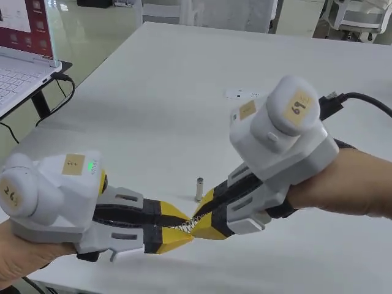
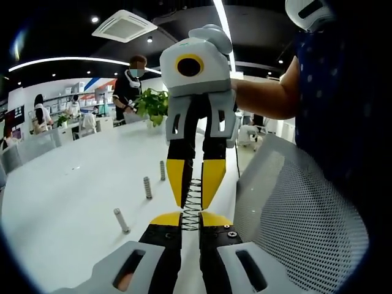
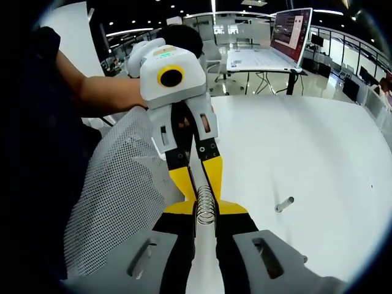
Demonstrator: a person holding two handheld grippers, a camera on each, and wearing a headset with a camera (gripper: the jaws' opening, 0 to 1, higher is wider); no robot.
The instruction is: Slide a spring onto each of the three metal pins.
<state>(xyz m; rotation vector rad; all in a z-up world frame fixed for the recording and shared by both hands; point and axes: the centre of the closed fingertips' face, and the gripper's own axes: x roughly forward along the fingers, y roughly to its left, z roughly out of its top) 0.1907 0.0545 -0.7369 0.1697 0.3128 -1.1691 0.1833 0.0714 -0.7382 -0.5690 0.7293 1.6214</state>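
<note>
A small metal spring (image 1: 184, 226) is stretched between the two grippers' yellow tips, just above the near edge of the white table (image 1: 153, 110). My left gripper (image 1: 181, 230) comes in from the left and is shut on one end of the spring (image 2: 193, 195). My right gripper (image 1: 197, 225) comes in from the right, shut on the other end of the spring (image 3: 206, 211). In the left gripper view, three upright metal pins (image 2: 120, 220) (image 2: 147, 187) (image 2: 162, 170) stand in a row left of the jaws. One pin (image 1: 199, 188) shows just beyond the tips.
An open laptop (image 1: 18, 55) sits on a stand at the far left with a cable hanging down. A mesh chair back (image 2: 294, 208) is close behind the grippers. A small white label (image 1: 242, 94) lies farther back on the table.
</note>
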